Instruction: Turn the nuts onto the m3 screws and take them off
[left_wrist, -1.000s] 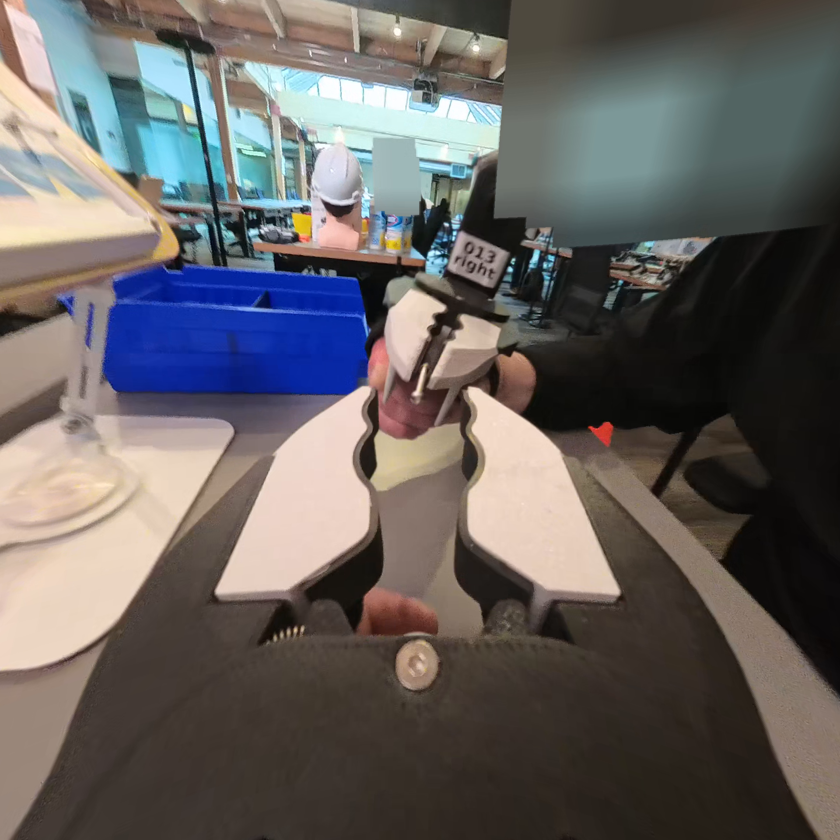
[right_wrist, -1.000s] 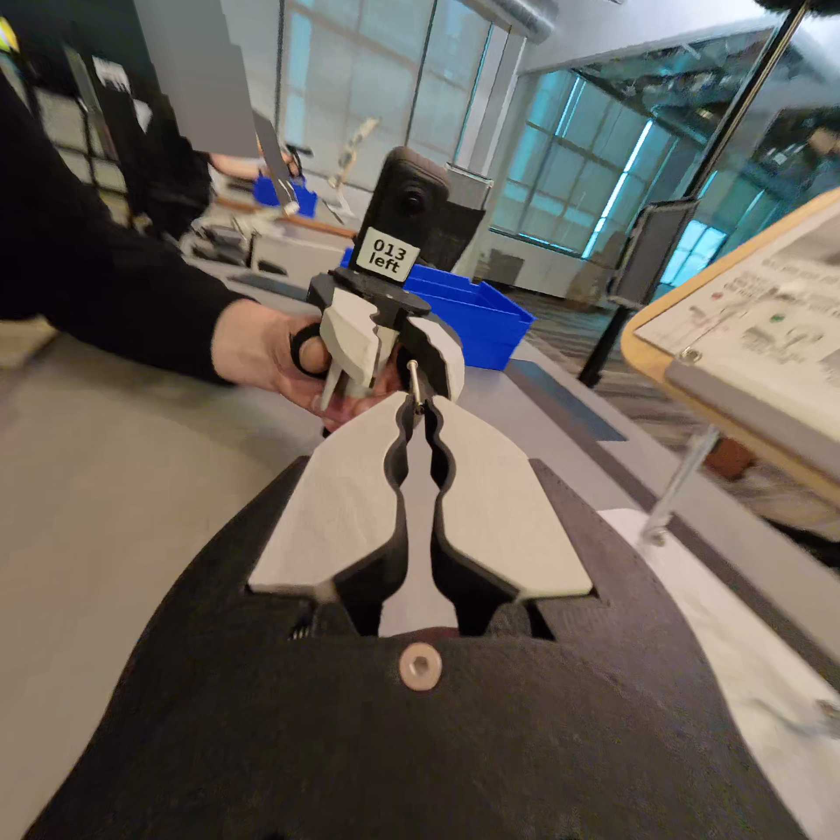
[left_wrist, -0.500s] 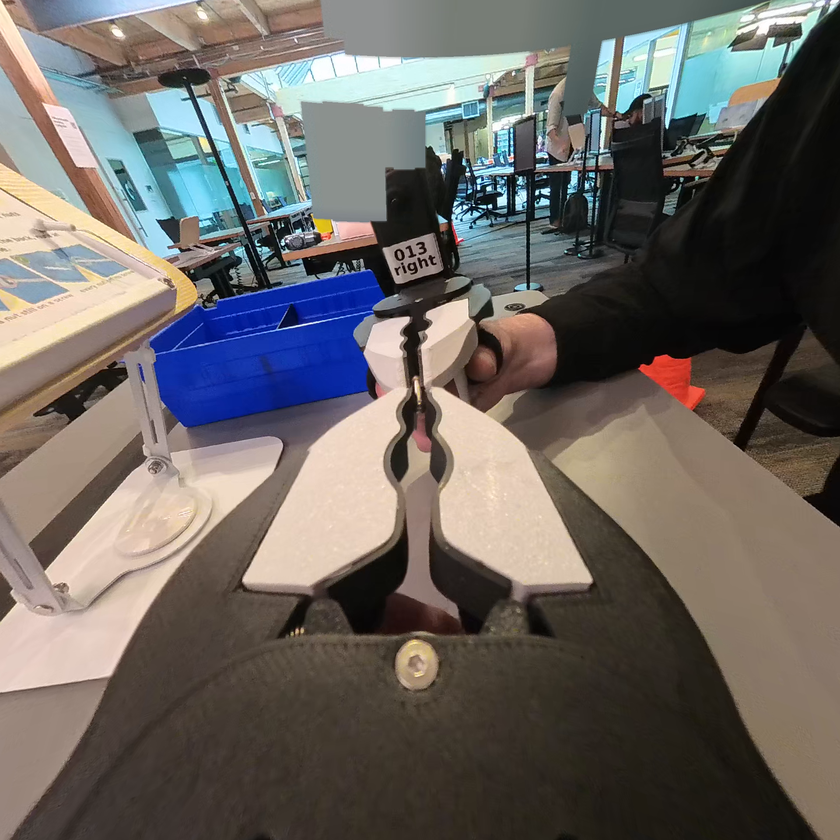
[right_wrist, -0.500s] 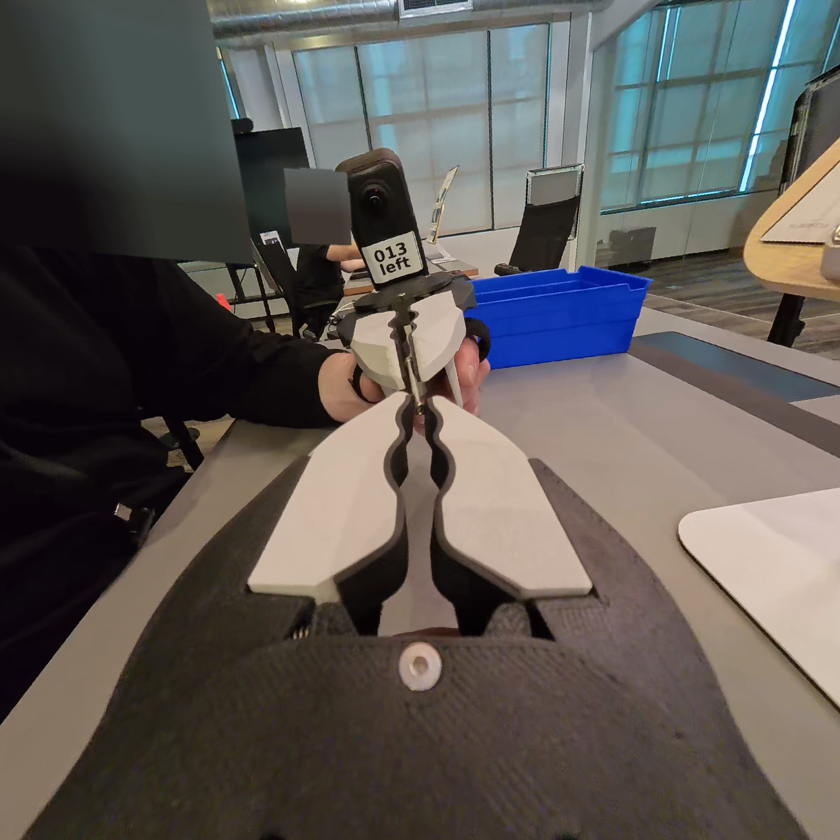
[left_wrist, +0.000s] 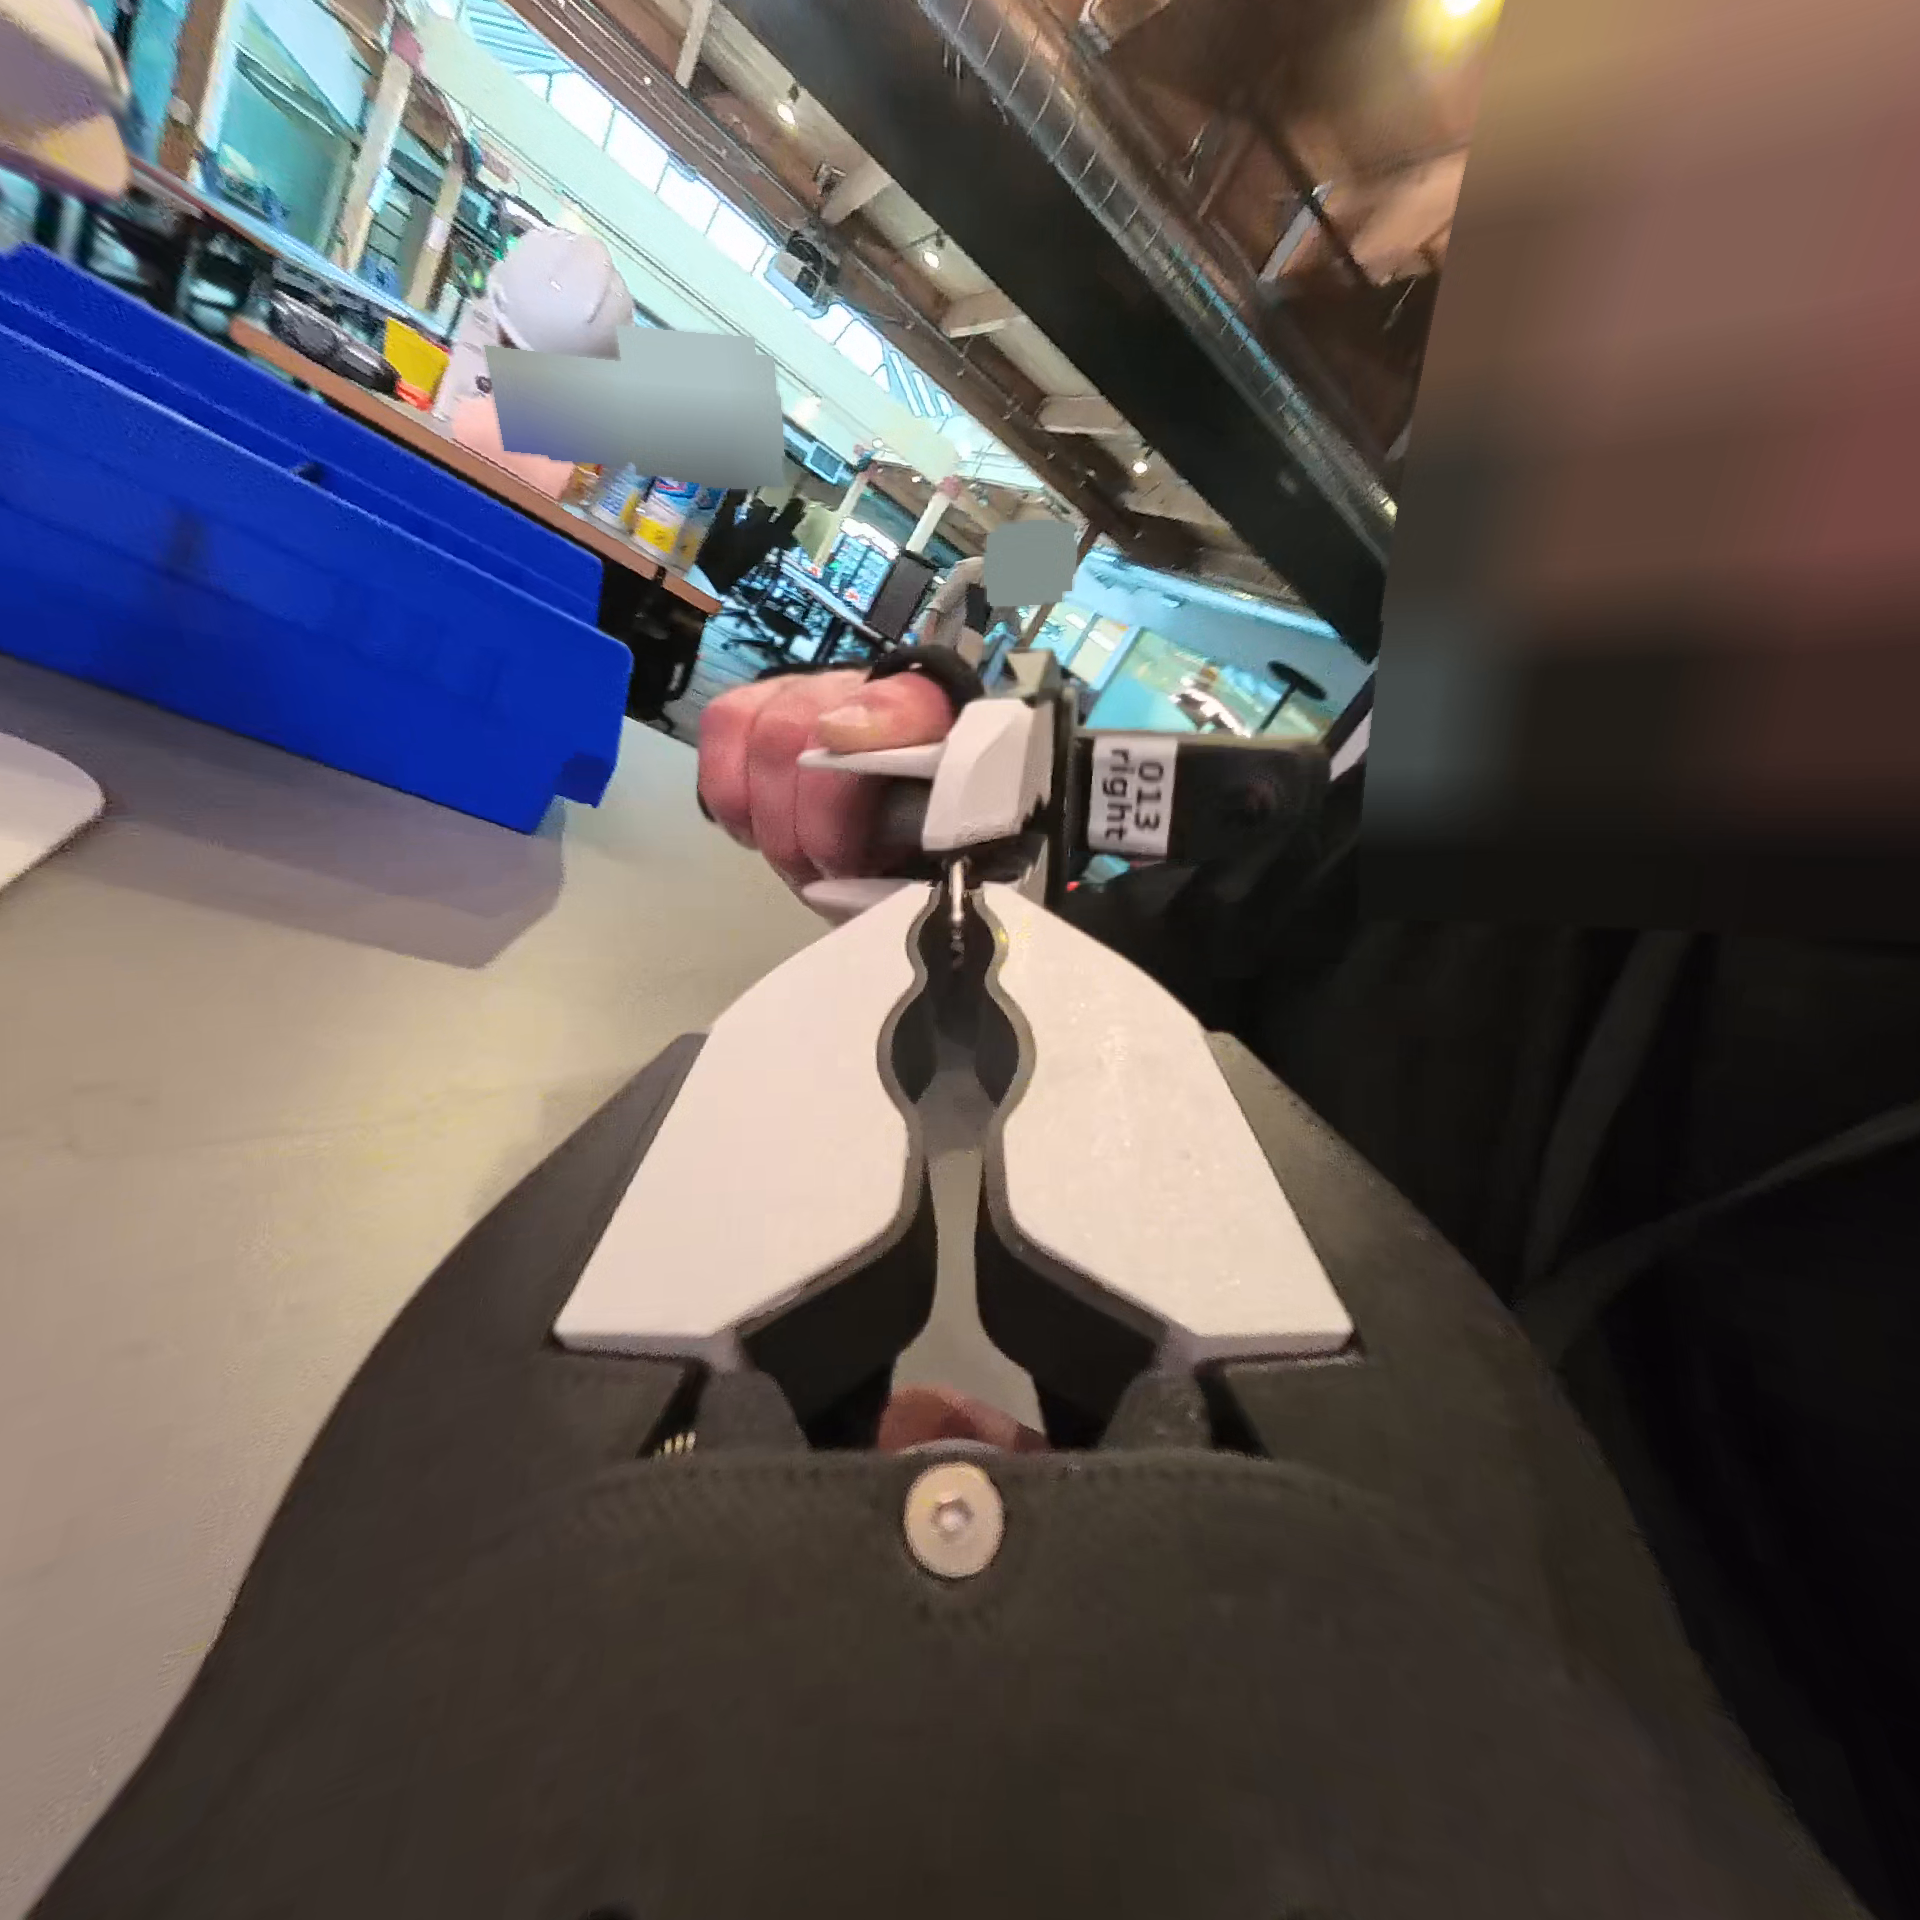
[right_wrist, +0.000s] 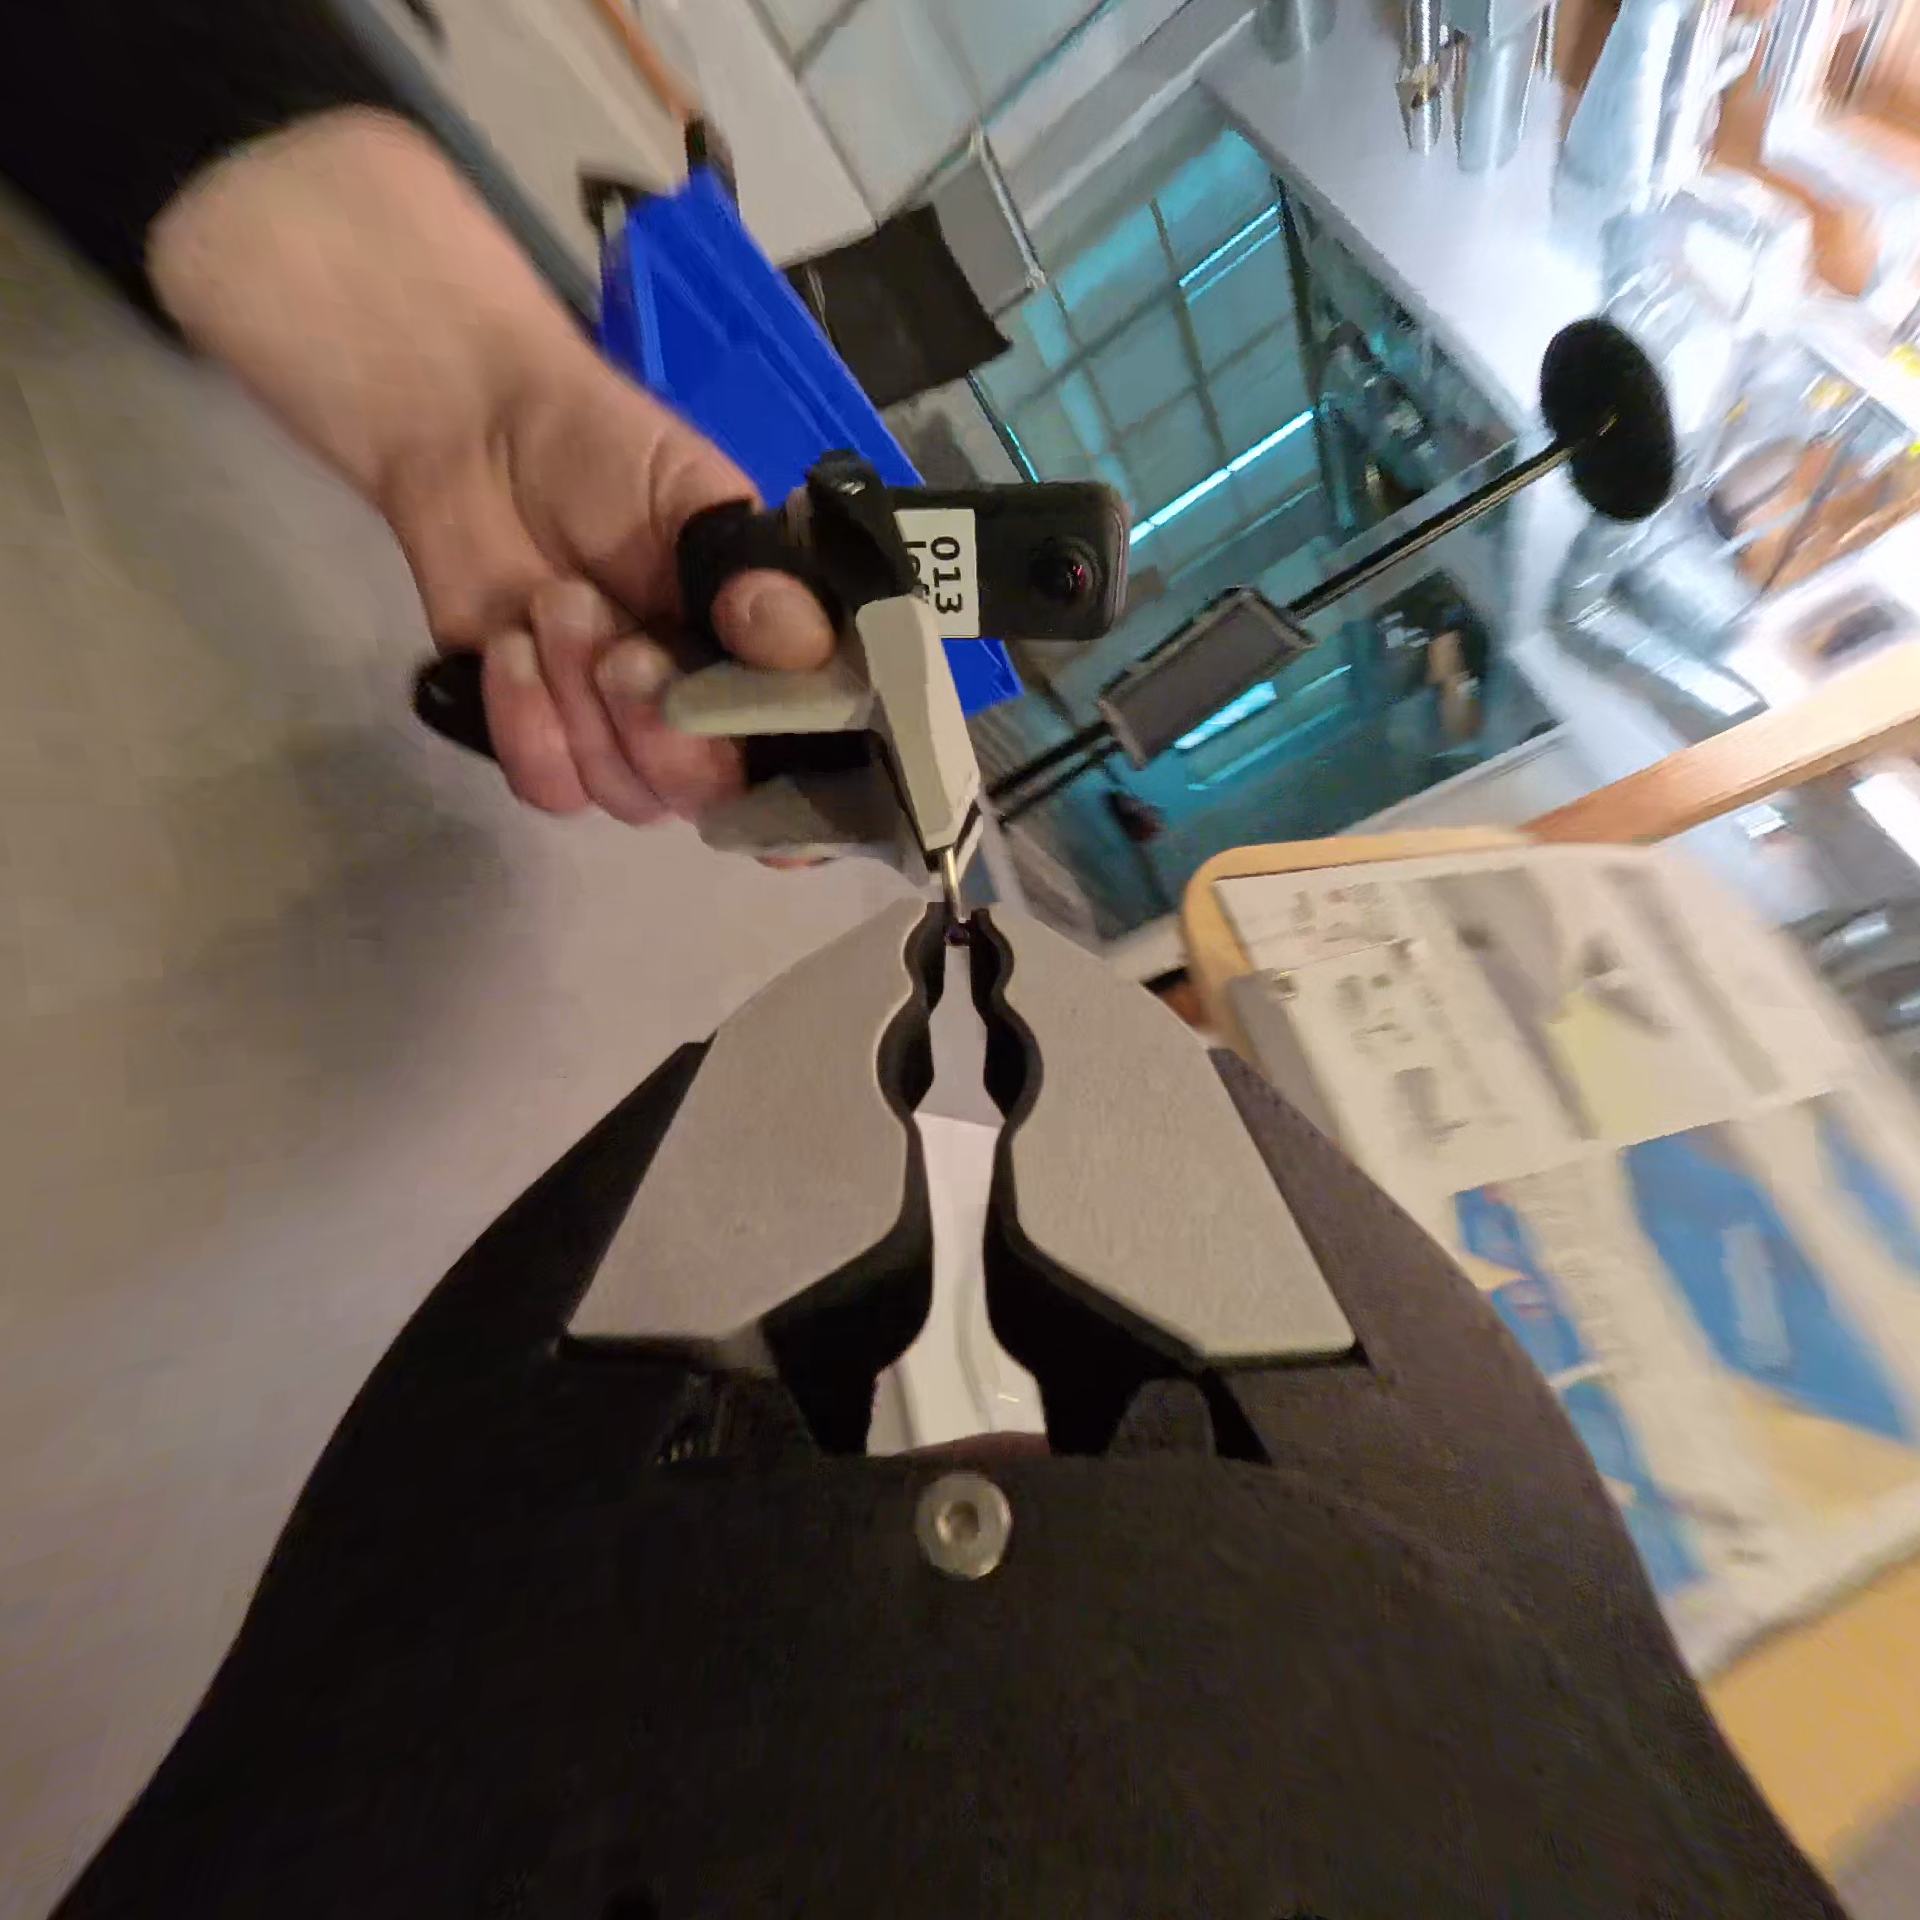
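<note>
Left tool (left_wrist: 954, 928) pinches one end of the screw (left_wrist: 953, 902), held above the surface (left_wrist: 260, 1039). Right tool (right_wrist: 961, 928) pinches the other end; the nut is too small to discern. Recommended: keep both tools coaxial, grip light, rotate steadily to avoid cross-threading.

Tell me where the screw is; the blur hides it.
In the left wrist view the screw bridges the shut tips of the left gripper and the right gripper, right of the blue bin.

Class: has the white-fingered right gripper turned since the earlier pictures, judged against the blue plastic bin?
Yes. The right gripper has rolled: the blue bin now looks tilted on end.
</note>
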